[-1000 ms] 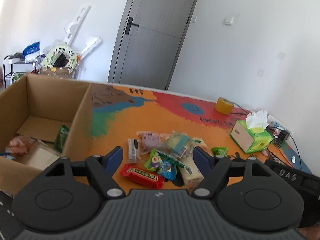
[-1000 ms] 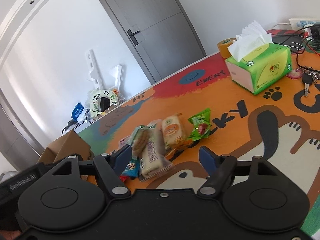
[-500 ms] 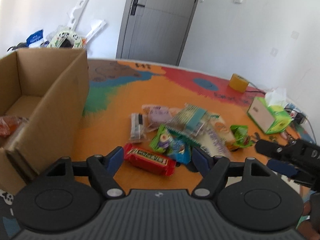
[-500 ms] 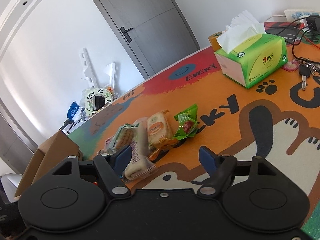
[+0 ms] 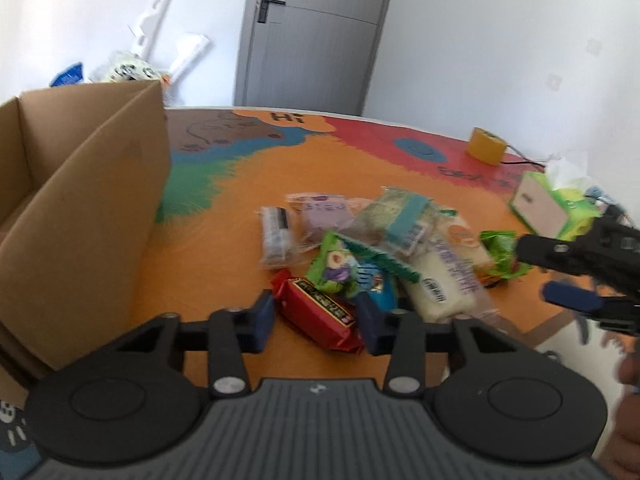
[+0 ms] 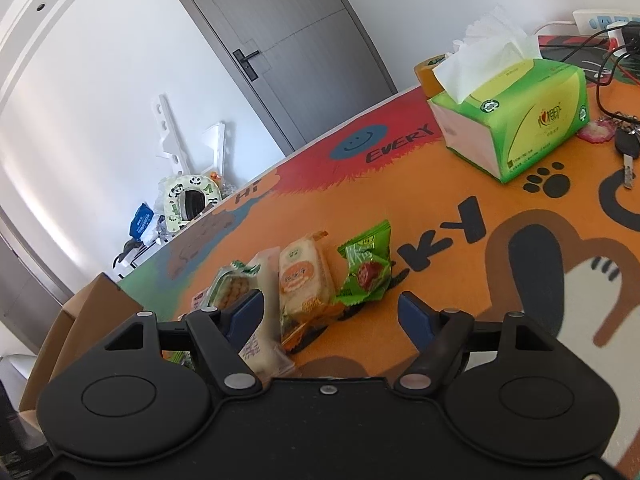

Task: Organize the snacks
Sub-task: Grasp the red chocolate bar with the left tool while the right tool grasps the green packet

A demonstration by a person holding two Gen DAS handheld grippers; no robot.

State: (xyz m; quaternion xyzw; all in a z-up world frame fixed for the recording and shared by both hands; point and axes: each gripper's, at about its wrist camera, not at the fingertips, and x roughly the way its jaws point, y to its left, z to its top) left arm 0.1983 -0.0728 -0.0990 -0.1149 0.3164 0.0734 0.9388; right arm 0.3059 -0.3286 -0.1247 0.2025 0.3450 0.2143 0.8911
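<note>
Left wrist view: white walls, grey door (image 5: 316,36), colourful orange mat (image 5: 224,216) on table. Cardboard box (image 5: 92,200) at left, open top. Snack pile (image 5: 372,248) mid-mat, right of box. Left gripper (image 5: 316,320) low over pile's near edge, fingers partly apart either side of red bar (image 5: 316,312), contact unclear. Tissue box (image 5: 556,208) and tape roll (image 5: 486,146) far right.

Right wrist view: same mat (image 6: 440,208). Right gripper (image 6: 332,312) wide open, gripping nothing, near green packet (image 6: 366,272) and orange-labelled cake (image 6: 304,284). Keys (image 6: 626,152) beside tissue box (image 6: 516,120).
</note>
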